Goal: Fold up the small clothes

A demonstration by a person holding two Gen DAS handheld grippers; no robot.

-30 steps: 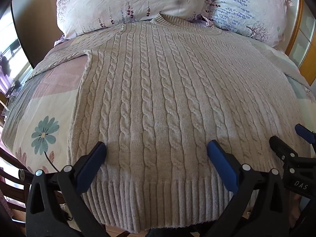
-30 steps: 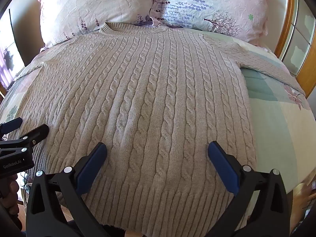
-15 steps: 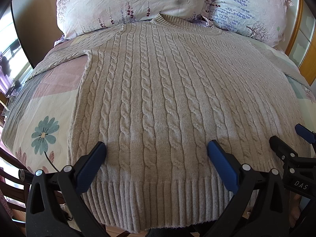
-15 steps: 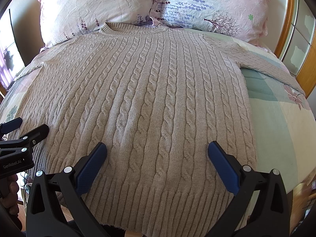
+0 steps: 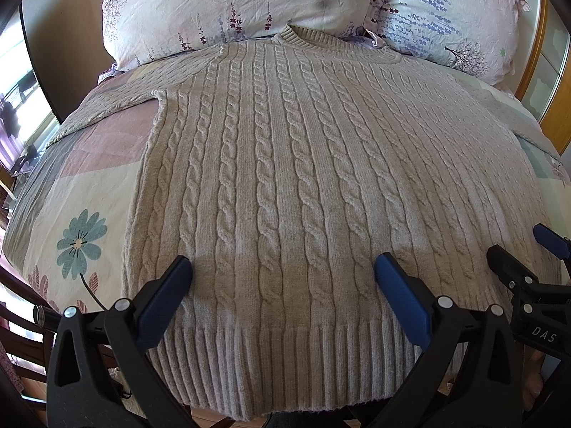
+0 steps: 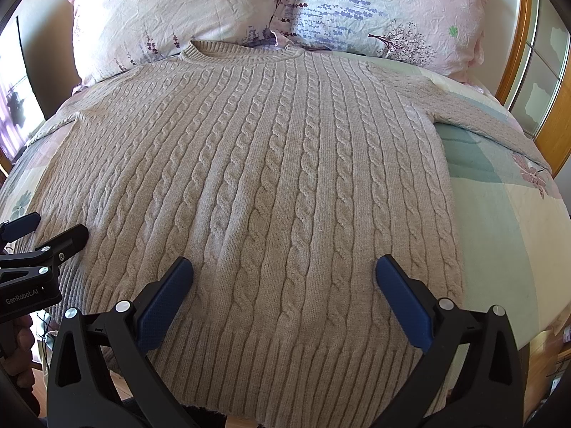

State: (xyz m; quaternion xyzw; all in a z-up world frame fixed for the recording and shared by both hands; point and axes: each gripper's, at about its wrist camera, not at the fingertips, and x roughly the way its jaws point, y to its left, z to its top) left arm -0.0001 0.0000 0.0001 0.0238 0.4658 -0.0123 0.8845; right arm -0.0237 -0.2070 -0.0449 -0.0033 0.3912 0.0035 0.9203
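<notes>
A beige cable-knit sweater lies flat and face up on the bed, collar toward the pillows, ribbed hem toward me; it also shows in the right wrist view. Its sleeves spread out to both sides. My left gripper is open and empty, hovering over the hem on the left half. My right gripper is open and empty over the hem on the right half. Each gripper shows at the edge of the other's view: the right gripper and the left gripper.
Two floral pillows stand at the head of the bed. The patchwork bedsheet with a blue flower lies under the sweater. A wooden frame with glass panes stands at the right. The bed's front edge is just below the hem.
</notes>
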